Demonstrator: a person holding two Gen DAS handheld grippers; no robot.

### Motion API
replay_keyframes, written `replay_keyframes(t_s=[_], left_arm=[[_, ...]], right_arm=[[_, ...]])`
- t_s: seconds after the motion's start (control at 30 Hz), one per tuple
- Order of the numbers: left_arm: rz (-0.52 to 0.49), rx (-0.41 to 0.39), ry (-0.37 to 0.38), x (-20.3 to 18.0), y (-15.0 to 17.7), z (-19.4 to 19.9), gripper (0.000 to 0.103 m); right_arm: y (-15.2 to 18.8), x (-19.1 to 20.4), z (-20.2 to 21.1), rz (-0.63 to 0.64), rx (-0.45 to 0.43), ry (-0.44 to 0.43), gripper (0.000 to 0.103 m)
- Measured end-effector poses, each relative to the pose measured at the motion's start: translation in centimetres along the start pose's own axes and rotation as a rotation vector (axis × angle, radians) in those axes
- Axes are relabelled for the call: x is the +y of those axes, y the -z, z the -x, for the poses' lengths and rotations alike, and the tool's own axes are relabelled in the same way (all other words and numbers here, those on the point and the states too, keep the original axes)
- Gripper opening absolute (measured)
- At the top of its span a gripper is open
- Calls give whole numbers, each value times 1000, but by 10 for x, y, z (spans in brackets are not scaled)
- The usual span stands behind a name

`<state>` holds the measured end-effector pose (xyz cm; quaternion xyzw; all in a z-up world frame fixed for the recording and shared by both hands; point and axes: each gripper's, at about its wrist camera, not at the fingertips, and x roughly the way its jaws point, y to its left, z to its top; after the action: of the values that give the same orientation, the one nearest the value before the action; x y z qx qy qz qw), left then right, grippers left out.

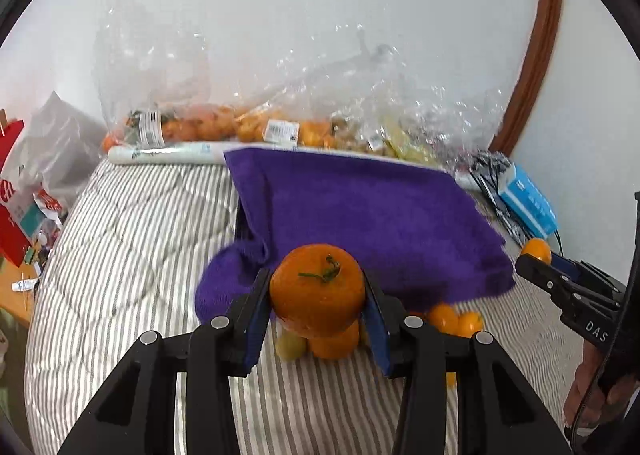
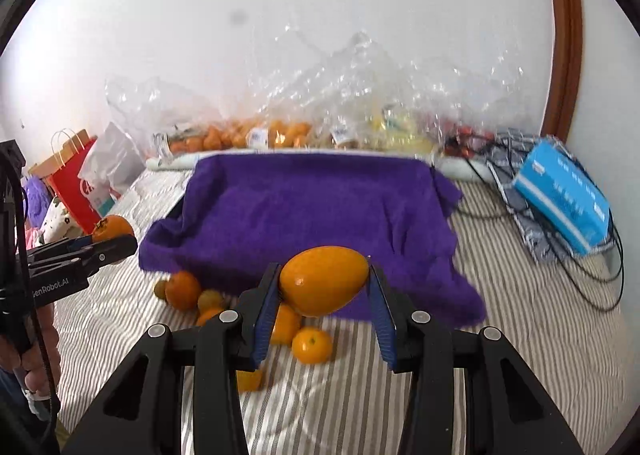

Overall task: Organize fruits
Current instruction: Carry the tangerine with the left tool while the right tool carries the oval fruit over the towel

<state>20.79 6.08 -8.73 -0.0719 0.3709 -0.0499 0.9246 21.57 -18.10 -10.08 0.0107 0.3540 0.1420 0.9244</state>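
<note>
While my left wrist view shows the left gripper (image 1: 318,297) clamped on a round stemmed tangerine (image 1: 318,291), only my right view shows the right gripper (image 2: 324,289) pinching a smooth egg-shaped orange fruit (image 2: 324,281). Beyond both claws: one fuzzy purple towel (image 2: 312,207); below them, loose fruit (image 2: 312,345) on striped bedding (image 2: 520,335).

A round orange fruit (image 1: 318,293) with a green stem on top was clamped between the pads of the left tool (image 1: 318,295), and a smooth, egg-shaped orange fruit (image 2: 324,281) lay sideways in the grip of the right tool (image 2: 324,287). More small orange and greenish fruits (image 2: 192,295) lay loose on the striped bed, just in front of a tray covered with a purple towel (image 2: 312,211).
</note>
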Motion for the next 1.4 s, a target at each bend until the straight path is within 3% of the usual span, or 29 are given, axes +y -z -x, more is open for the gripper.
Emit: replay_keyframes(t_s=[0.7, 1.03, 1.4], left_arm=[[45, -18, -19, -2, -46, -78, 41], [65, 38, -33, 12, -35, -111, 41], [67, 46, -32, 15, -31, -122, 41]], right_arm=[[-57, -12, -71, 14, -54, 5, 43], [-44, -34, -114, -38, 19, 12, 43], [-35, -44, -129, -47, 55, 44, 43]])
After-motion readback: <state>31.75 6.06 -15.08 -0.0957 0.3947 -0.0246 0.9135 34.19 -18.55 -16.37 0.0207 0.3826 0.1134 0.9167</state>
